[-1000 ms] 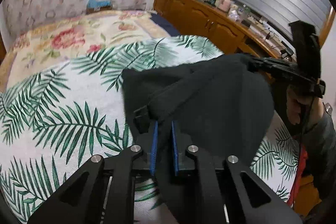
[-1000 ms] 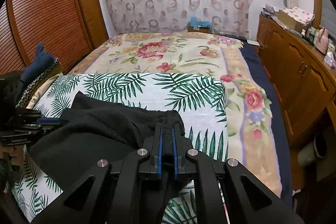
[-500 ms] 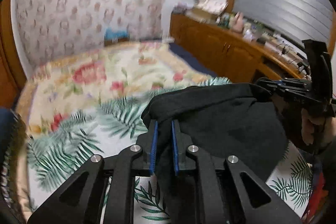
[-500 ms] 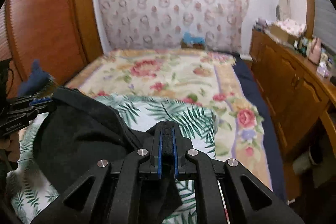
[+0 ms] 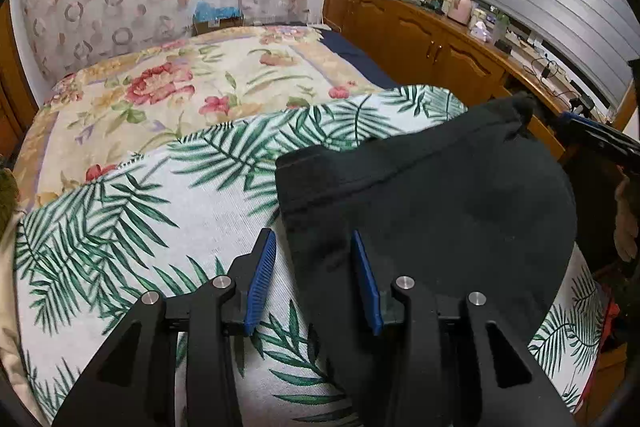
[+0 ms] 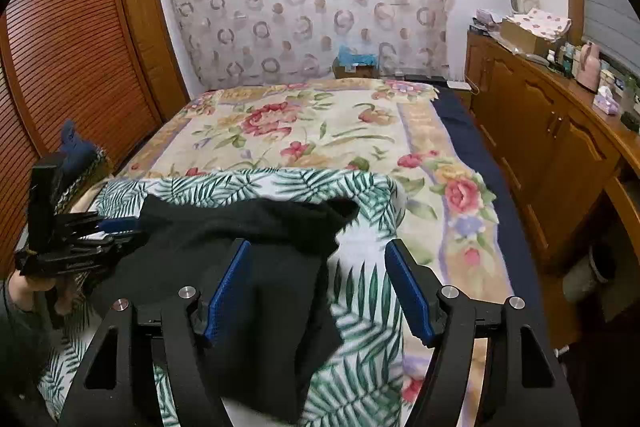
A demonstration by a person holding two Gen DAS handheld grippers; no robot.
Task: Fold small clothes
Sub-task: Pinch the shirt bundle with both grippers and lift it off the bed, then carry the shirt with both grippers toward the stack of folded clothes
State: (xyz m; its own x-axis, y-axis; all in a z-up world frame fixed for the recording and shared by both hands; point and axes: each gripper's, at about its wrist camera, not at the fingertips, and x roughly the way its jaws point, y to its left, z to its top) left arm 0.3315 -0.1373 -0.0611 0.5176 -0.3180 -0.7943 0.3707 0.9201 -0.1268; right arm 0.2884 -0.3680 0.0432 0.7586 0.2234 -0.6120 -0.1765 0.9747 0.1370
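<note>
A black garment [image 5: 432, 195] lies folded on the palm-leaf cloth [image 5: 160, 227] that covers the near end of the bed. My left gripper [image 5: 312, 239] is opening; the garment's left edge runs between its blue pads [image 5: 262, 267], with the left pad clear of it. My right gripper [image 6: 319, 245] is opening too, jaws wide, and the garment [image 6: 256, 267] lies loose under and between them. In the right wrist view the left gripper [image 6: 100, 231] sits at the garment's far left edge, held by a hand. The right gripper [image 5: 600, 139] shows at the right edge of the left wrist view.
A floral bedspread [image 6: 304, 123] covers the far half of the bed. Wooden cabinets [image 6: 552, 131] with clutter on top line the right side. Louvred wooden doors [image 6: 72, 67] stand on the left, with a pile of blue cloth [image 6: 76, 151] before them.
Both grippers were shut on the black garment and carried it over itself. Now both have opened and the garment rests on the palm-leaf cloth.
</note>
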